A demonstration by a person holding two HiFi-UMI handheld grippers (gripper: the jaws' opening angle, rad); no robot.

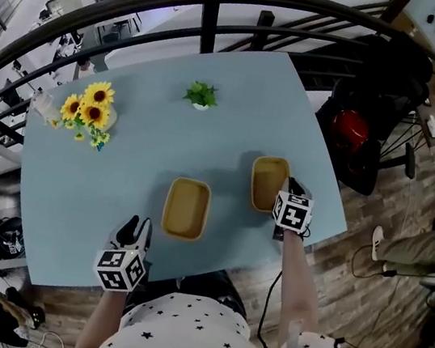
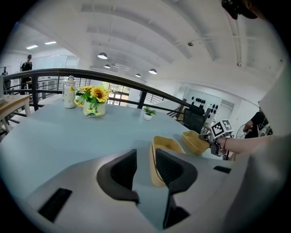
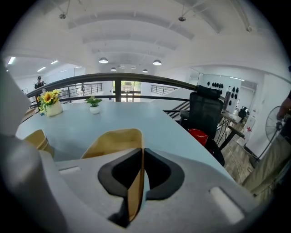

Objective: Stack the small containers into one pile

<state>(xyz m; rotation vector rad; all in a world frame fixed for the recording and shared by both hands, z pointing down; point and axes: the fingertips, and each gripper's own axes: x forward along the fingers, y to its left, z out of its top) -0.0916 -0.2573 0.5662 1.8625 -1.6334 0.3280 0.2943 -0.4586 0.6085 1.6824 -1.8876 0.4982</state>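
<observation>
A light blue table is seen from above, with the person standing at its near edge, which is 6 o'clock; 12 o'clock is the far edge by a dark curved railing. Two small tan rectangular containers lie open side up on the table, apart from each other and not stacked. The left container sits at about 6 o'clock from the table's middle, near the person. The right container sits at about 4 o'clock, close to the table's right edge. The right gripper reaches in from 5 o'clock, and its jaws are clamped on the near right wall of the right container; in the right gripper view the thin tan wall stands pinched between the two dark pads. The left gripper hovers at about 7 o'clock, just left of the left container. Its jaws stand apart with nothing between them, and in the left gripper view that container lies just beyond its right-hand jaw. A vase of sunflowers stands at 10 o'clock, and a small potted green plant at 12 o'clock.
</observation>
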